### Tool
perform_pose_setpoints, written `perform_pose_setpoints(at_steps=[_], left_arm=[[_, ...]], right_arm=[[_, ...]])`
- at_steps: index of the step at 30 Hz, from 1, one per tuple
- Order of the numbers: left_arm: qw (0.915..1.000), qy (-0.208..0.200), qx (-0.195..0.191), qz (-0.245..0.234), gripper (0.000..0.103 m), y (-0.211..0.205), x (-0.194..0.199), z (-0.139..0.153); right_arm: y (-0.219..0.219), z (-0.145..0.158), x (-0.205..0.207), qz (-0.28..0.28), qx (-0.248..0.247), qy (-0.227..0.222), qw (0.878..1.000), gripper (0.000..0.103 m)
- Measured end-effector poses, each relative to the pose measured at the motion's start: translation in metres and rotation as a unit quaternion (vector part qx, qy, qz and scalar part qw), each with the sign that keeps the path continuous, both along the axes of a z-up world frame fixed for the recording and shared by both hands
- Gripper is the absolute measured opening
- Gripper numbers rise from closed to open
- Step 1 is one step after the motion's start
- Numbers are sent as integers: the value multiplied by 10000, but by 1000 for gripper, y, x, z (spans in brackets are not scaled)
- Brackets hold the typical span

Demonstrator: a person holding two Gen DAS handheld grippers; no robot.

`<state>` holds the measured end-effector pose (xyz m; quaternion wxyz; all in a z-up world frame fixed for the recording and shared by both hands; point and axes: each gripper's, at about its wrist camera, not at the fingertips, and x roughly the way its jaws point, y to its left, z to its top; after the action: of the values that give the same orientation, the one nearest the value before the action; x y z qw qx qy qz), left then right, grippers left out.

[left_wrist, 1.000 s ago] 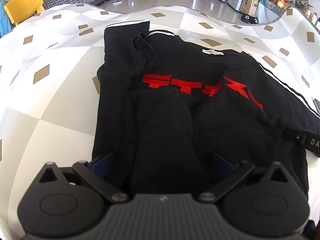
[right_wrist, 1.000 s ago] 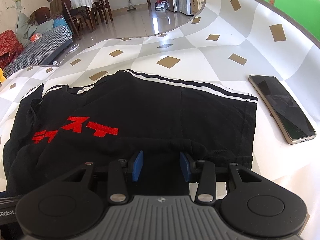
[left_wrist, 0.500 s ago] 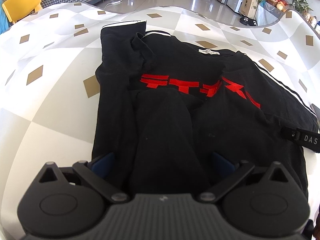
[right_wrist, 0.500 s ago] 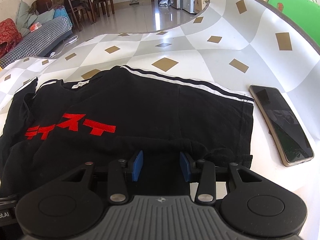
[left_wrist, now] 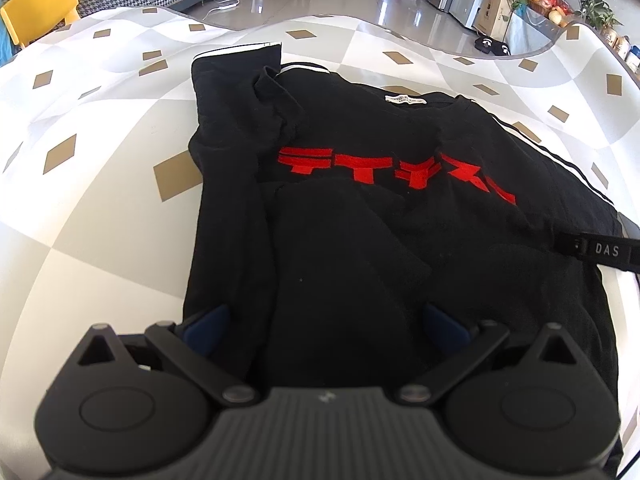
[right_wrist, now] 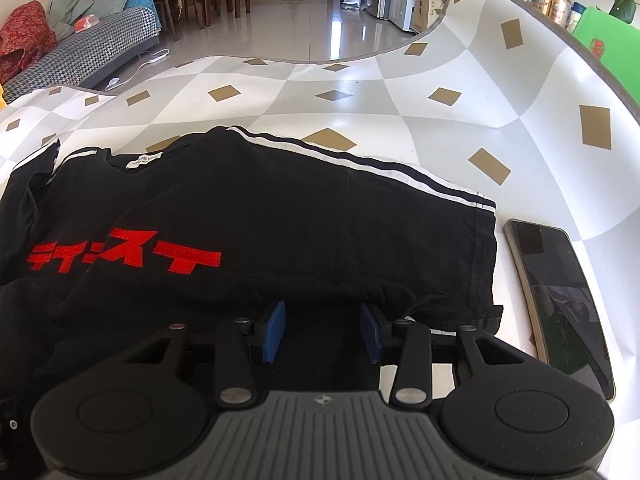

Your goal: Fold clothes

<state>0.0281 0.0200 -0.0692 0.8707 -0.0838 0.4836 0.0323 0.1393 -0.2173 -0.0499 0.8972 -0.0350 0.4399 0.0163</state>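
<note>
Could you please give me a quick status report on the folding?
Left gripper open, fabric between fingers. Right gripper partly open over hem. Black cotton T-shirt with red lettering half folded. Dark flat smartphone beside sleeve.

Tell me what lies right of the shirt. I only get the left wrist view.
Observer: A phone lies screen up beside the shirt's right sleeve.
Operator: Say whether they touch.
Observer: No. A thin strip of table shows between them.
Operator: Report the right tool.
Observer: The right tool is at the shirt's near hem, its pads apart with black fabric between them.
</note>
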Motion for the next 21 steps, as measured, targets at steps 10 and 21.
perform_pose_setpoints(at_steps=[10, 21], left_arm=[[10000, -7, -52, -51, 103, 2, -5, 4], [9990, -198, -208, 351, 103, 24, -11, 18]], right_arm=[[-10, 10, -3, -304, 385, 238, 9985, 40], [-2, 20, -32, 107, 743, 454, 9961, 41]])
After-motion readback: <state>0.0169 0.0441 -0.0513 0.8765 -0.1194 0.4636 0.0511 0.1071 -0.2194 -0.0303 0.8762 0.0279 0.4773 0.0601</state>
